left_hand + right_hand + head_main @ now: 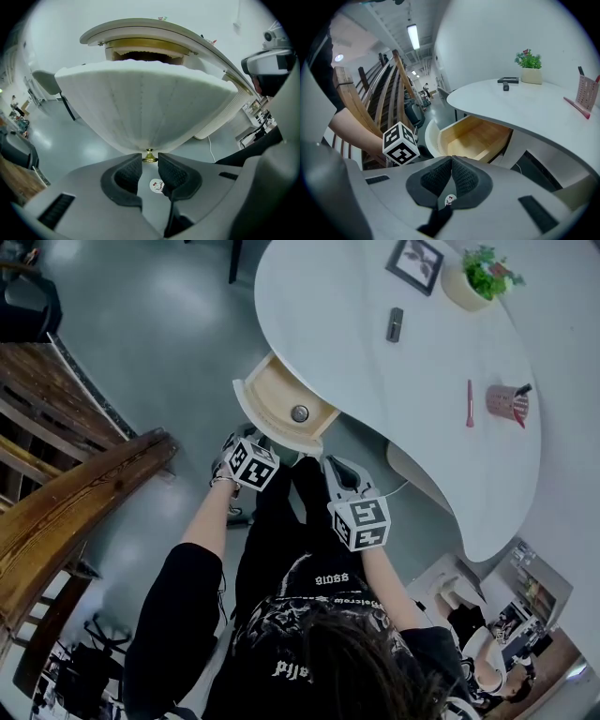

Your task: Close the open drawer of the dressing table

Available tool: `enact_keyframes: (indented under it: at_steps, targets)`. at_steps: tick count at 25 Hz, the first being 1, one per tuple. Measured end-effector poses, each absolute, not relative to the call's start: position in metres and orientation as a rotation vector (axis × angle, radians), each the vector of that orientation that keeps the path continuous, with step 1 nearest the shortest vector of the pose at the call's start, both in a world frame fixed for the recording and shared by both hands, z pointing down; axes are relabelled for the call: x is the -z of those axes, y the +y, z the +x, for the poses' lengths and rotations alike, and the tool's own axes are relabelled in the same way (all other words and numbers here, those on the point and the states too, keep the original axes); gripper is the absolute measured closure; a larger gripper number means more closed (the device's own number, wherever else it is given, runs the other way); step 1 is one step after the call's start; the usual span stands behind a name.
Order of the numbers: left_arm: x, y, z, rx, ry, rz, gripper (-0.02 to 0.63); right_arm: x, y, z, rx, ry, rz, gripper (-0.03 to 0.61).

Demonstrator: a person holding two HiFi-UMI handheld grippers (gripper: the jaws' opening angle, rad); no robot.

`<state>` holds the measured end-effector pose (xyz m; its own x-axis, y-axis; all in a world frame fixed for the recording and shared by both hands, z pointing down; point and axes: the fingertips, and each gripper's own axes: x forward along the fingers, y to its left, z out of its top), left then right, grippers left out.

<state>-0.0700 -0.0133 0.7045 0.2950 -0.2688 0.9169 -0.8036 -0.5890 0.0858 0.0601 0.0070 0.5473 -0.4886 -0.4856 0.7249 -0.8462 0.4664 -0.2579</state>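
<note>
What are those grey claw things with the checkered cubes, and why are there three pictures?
They are hand-held grippers: a person holds one in each hand. One picture comes from a camera on the person's head, looking down. The other two come from cameras riding on each gripper. The white dressing table carries a potted plant, a picture frame and a pink cup. Its wooden drawer stands open, with a small round thing inside. The left gripper seems to pinch the drawer's gold knob in its jaws. The right gripper has its jaws shut together, holding nothing.
</note>
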Motion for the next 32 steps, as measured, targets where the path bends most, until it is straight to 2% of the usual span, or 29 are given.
enact_keyframes:
  at_steps: [32]
  targets:
    - [-0.701, -0.053, -0.039, -1.174, -0.944, 2.056, 0.492, -0.562, 0.008, 0.107, -0.909, -2.07, 1.22, 0.552]
